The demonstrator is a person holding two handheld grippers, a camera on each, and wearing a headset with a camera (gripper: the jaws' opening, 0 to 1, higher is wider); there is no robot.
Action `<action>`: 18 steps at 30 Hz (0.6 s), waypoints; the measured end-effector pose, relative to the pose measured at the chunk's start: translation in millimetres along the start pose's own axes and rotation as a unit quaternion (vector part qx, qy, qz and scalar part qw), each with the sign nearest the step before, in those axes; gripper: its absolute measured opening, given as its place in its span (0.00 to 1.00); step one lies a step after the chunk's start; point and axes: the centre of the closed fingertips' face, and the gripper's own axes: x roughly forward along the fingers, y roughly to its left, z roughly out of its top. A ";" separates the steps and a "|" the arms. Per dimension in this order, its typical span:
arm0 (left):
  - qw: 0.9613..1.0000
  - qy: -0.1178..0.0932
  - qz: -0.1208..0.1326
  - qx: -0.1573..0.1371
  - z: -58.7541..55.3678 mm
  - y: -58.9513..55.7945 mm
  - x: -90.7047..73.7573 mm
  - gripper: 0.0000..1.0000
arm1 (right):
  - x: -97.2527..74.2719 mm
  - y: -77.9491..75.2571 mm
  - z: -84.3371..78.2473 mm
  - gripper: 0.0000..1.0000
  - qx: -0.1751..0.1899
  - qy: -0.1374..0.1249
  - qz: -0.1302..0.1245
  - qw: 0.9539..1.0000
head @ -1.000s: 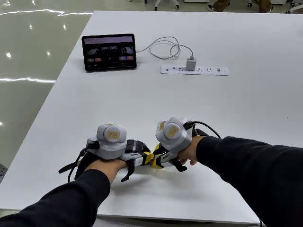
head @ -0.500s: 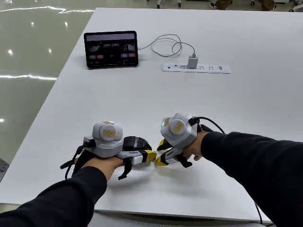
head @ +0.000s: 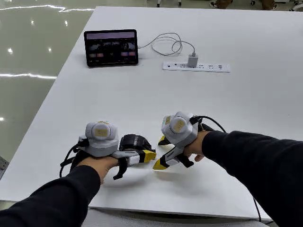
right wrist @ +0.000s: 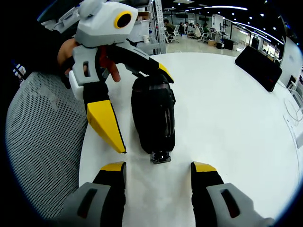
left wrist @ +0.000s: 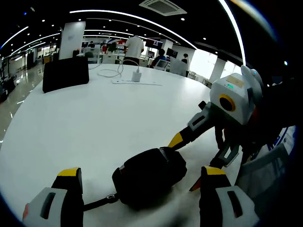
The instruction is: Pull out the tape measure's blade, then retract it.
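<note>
A black tape measure [head: 133, 141] lies on the white table [head: 142, 94] near its front edge. In the left gripper view the tape measure [left wrist: 149, 177] sits between the wide-apart jaws of my left gripper [left wrist: 140, 172], which is open around it. My left gripper [head: 142, 147] reaches in from the left in the head view. My right gripper [head: 161, 152] faces it from the right, also open. In the right gripper view the tape measure [right wrist: 154, 116] points its blade end [right wrist: 160, 157] at my right gripper [right wrist: 158, 166], just short of the yellow fingertips [right wrist: 113, 166].
A tablet [head: 111, 47] stands at the back left. A white power strip [head: 196, 67] with a charger and looped cable [head: 165, 45] lies behind the middle. The table's left edge [head: 52, 90] drops to a shiny floor. A mesh chair back [right wrist: 42, 142] is near the front edge.
The two grippers, tip to tip a second ago, have drawn slightly apart. The left one slid left and the tape measure shows more.
</note>
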 end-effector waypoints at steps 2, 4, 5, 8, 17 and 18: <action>1.000 0.012 -0.005 -0.003 -3.0 -0.4 -1.5 1.00 | -3.0 -0.8 -0.2 0.56 0.009 -0.004 -0.001 1.000; 1.000 0.015 -0.005 0.012 -3.7 1.8 -3.1 1.00 | -5.7 -2.1 0.6 0.59 0.018 -0.012 -0.006 1.000; 1.000 0.013 -0.010 0.007 -3.0 2.0 -4.4 1.00 | -8.0 -1.6 1.3 0.60 0.023 -0.018 -0.008 1.000; 1.000 0.017 -0.013 0.005 -4.5 3.4 -6.5 1.00 | -12.1 -1.2 -1.3 0.63 0.031 -0.024 -0.015 0.999; 0.999 0.025 -0.029 0.008 -6.2 -2.8 -15.4 0.99 | -24.8 0.6 -6.8 0.74 0.070 -0.053 -0.025 0.996; 0.999 0.024 -0.029 0.008 -5.7 -3.2 -16.3 1.00 | -25.6 0.6 -7.7 0.76 0.076 -0.055 -0.027 0.995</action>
